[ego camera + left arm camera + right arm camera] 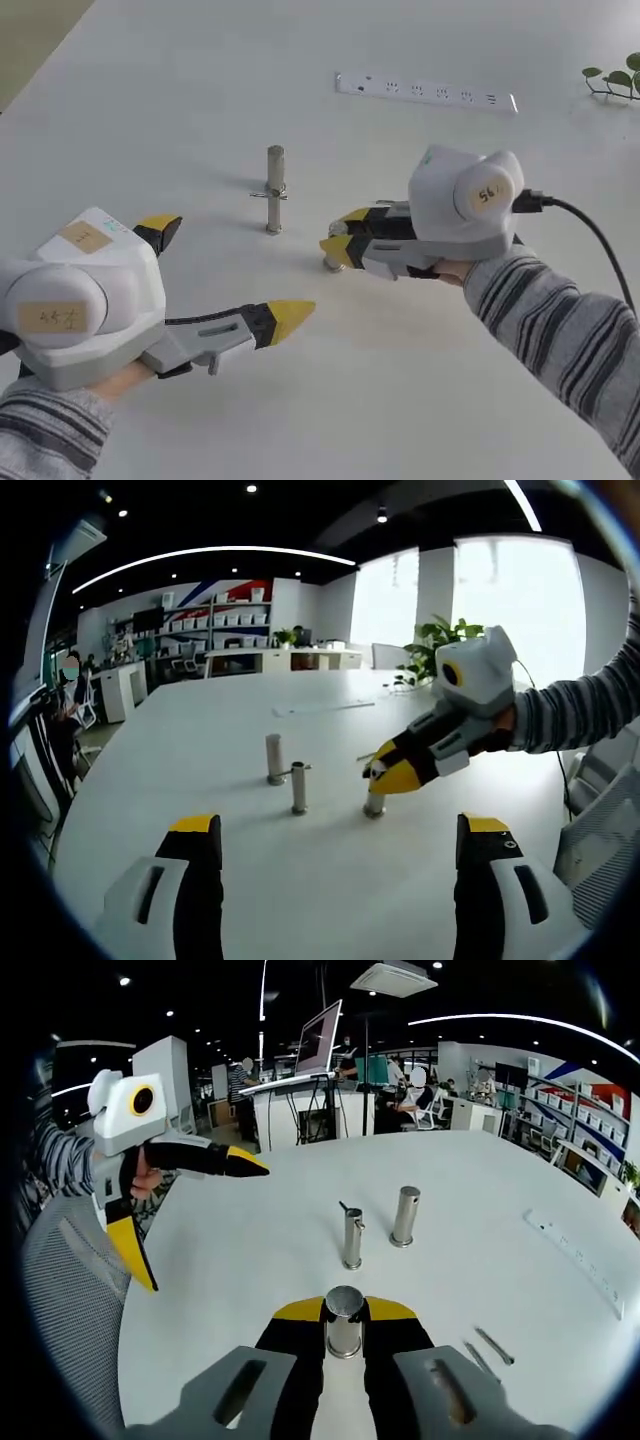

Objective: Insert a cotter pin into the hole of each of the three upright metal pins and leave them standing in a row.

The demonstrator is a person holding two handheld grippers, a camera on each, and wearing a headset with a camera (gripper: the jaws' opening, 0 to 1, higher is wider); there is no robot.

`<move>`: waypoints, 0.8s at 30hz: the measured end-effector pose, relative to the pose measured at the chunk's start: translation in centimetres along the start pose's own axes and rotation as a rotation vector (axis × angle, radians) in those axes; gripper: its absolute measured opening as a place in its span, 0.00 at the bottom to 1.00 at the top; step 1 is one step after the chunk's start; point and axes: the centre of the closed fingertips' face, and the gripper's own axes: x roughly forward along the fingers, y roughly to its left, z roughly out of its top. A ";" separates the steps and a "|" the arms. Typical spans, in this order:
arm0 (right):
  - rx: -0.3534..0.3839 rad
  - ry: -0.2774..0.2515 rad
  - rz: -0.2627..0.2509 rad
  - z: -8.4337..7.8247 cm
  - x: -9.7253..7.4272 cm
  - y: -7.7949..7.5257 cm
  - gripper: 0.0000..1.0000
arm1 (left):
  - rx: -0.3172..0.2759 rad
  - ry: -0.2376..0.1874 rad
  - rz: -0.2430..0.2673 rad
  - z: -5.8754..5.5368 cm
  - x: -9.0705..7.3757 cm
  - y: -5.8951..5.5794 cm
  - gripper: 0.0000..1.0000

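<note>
A wide white table (200, 80) carries everything, with a power strip (425, 92) lying along its far right side and a leafy plant (615, 80) at the far right edge. The left gripper (230, 268) hovers at the near left, its jaws spread wide and holding nothing. The right gripper (338, 235) reaches in from the right, clenched around the top of a metal pin (343, 1322) that stands upright on the table, long axis vertical. To the left of it and a little farther off stands a second pin (352, 1238), also upright, with a cotter pin (268, 195) pushed crosswise through its upper part, so that the thin piece lies level and sticks out on both sides. A third pin (405, 1215) stands upright just beyond that one. In the right gripper view two loose cotter pins (494, 1345) lie flat on the table to the right of the clenched jaws.
</note>
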 end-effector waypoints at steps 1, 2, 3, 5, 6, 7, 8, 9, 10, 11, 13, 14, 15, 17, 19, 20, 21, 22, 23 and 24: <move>0.002 0.002 0.000 -0.1 0.0 0.1 0.08 | 0.000 0.001 0.000 0.0 0.0 0.0 0.97; 0.000 0.004 0.001 -0.1 0.0 0.1 0.08 | 0.000 0.001 -0.001 0.0 0.0 0.0 0.97; 0.000 0.007 0.002 -0.3 0.0 0.0 0.08 | 0.000 0.002 -0.001 0.0 0.0 0.0 0.96; 0.001 0.000 0.002 -0.3 -0.1 0.0 0.08 | -0.001 0.002 -0.002 -0.1 0.0 0.0 0.96; 0.000 -0.002 0.003 -0.3 -0.1 0.0 0.08 | -0.002 0.003 -0.001 -0.1 0.0 0.0 0.96; -0.001 -0.003 0.003 -0.3 -0.2 0.1 0.08 | -0.002 0.004 -0.001 -0.1 -0.1 0.0 0.96; -0.002 -0.004 0.003 -0.4 -0.2 0.1 0.08 | -0.002 0.004 -0.001 -0.1 -0.1 0.0 0.96; -0.011 -0.002 0.004 -0.4 -0.2 0.2 0.08 | -0.003 0.005 -0.001 -0.1 -0.1 0.0 0.96; -0.020 0.001 0.005 -0.5 -0.3 0.2 0.08 | -0.004 0.006 -0.001 -0.1 -0.1 0.0 0.96; -0.018 -0.001 0.004 -0.5 -0.3 0.2 0.08 | -0.004 0.006 -0.001 -0.1 -0.1 0.0 0.96; -0.014 -0.004 0.003 -0.5 -0.3 0.2 0.09 | -0.005 0.007 -0.002 -0.1 -0.1 0.0 0.96; -0.011 -0.005 0.001 -0.4 -0.3 0.2 0.09 | -0.004 0.010 -0.002 -0.2 -0.1 -0.1 0.96; -0.014 -0.007 0.000 -0.4 -0.3 0.2 0.09 | -0.003 0.012 -0.002 -0.2 -0.1 -0.1 0.96; -0.013 -0.008 -0.002 -0.4 -0.3 0.2 0.09 | -0.001 0.013 -0.002 -0.2 -0.1 -0.1 0.96; -0.005 -0.013 -0.005 -0.4 -0.4 0.2 0.09 | -0.003 0.015 -0.003 -0.2 -0.1 -0.1 0.96; -0.002 -0.015 -0.008 -0.5 -0.4 0.2 0.09 | -0.003 0.015 -0.002 -0.2 -0.1 -0.1 0.96; 0.004 -0.016 -0.009 -0.5 -0.4 0.2 0.11 | -0.003 0.017 -0.002 -0.3 -0.1 -0.1 0.96; 0.008 -0.015 -0.010 -0.6 -0.5 0.2 0.13 | -0.003 0.018 -0.003 -0.3 -0.1 -0.1 0.96; 0.013 -0.015 -0.014 -0.6 -0.6 0.2 0.15 | -0.001 0.019 -0.002 -0.3 -0.1 -0.1 0.96; 0.015 -0.014 -0.017 -0.7 -0.8 0.2 0.16 | -0.001 0.020 -0.002 -0.4 -0.1 -0.1 0.96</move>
